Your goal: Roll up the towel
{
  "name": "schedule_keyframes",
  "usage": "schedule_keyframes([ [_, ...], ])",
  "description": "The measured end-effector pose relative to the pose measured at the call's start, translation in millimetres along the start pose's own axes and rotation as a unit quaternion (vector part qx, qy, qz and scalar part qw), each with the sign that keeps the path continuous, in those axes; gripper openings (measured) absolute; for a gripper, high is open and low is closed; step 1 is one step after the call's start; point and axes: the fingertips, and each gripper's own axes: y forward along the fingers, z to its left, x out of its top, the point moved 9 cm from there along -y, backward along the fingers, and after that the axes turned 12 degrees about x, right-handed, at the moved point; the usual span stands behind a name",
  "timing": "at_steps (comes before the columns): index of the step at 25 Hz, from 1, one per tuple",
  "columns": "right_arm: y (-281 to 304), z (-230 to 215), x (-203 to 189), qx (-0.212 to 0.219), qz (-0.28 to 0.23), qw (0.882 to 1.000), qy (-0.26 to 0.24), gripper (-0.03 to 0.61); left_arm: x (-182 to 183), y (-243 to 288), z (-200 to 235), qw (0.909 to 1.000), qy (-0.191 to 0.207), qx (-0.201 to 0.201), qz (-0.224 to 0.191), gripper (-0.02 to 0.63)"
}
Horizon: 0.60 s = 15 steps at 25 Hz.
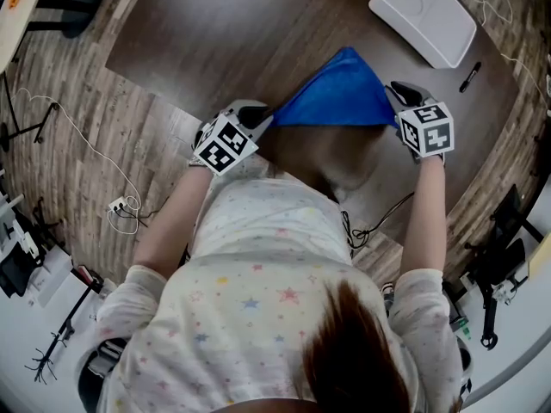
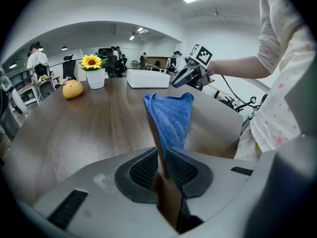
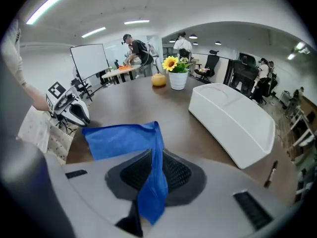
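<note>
The blue towel hangs stretched between both grippers, at the upper centre of the head view, above the near edge of the brown table. The left gripper has narrow fingers that pinch one corner. The right gripper has its fingers closed on the other, with a flap of cloth hanging through them. The towel's far tip seems to touch the table, though that is hard to tell. A white tray lies at the upper right.
</note>
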Motion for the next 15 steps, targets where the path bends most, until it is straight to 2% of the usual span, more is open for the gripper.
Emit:
schedule_keyframes([
  [5,36.3,7.9,24.5,0.022,0.000,0.999,-0.037,0.080,3.0,0.1,-0.8,1.0000,-0.005,-0.002,-0.004,0.052],
  [10,62.5,9.4,31.1,0.049,0.017,0.999,-0.012,0.057,-2.8,-0.1,0.7,0.9999,-0.015,0.002,0.005,0.052],
  [15,81.3,-1.0,51.5,0.037,-0.008,0.999,0.007,0.057,-4.7,-0.8,4.5,0.9998,-0.021,0.000,0.001,0.052],
])
